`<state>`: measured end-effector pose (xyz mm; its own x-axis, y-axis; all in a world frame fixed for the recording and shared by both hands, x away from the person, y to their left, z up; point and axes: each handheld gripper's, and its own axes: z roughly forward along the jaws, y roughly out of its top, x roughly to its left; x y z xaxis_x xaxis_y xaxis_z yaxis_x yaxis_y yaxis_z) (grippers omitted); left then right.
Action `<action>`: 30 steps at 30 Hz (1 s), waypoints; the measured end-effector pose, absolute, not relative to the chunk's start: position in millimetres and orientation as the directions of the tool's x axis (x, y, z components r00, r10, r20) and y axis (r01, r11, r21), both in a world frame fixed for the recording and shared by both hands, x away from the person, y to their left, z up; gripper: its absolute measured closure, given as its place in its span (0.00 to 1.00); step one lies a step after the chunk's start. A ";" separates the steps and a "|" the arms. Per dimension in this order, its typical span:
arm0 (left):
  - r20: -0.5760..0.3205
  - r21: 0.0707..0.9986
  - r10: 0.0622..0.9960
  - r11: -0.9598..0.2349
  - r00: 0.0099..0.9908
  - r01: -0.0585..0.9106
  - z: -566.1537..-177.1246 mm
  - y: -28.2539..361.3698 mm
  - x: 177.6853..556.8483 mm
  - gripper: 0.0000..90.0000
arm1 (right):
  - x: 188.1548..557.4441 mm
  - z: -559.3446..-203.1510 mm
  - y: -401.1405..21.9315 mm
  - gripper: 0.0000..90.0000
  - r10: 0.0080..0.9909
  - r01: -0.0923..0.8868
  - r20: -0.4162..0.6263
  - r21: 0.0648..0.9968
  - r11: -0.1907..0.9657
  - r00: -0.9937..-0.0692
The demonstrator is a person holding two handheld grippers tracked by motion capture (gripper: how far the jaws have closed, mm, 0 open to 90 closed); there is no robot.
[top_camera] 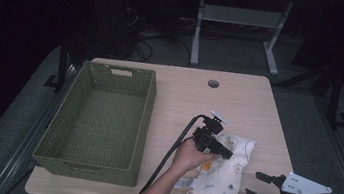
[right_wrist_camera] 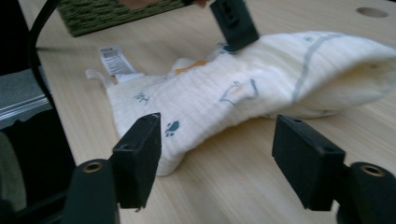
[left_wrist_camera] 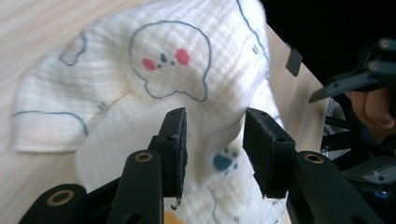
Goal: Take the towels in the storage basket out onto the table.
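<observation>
High view: the left gripper (top_camera: 225, 153) rests, jaws parted, on the folded cloth (top_camera: 222, 177) near the tabletop's (top_camera: 240, 101) front edge. The right gripper (top_camera: 255, 184) hovers released beside it.

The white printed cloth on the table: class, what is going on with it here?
A person works at a wooden table with a gripper in each hand. The left gripper is down on the folded white printed cloth, jaws apart over the fabric and not pinching it. The right gripper is beside the cloth near the table's front edge, jaws open and holding nothing. A green woven basket sits to the left, with nothing in it.
</observation>
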<state>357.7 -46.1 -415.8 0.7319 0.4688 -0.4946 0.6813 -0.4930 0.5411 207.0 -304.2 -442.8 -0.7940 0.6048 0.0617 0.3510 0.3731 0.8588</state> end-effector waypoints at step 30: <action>-0.535 0.559 0.499 -0.396 0.682 0.729 -430.4 7.4 331.6 0.61 | 224.7 -466.3 -243.0 0.98 0.489 0.361 0.011 0.689 0.629 -0.872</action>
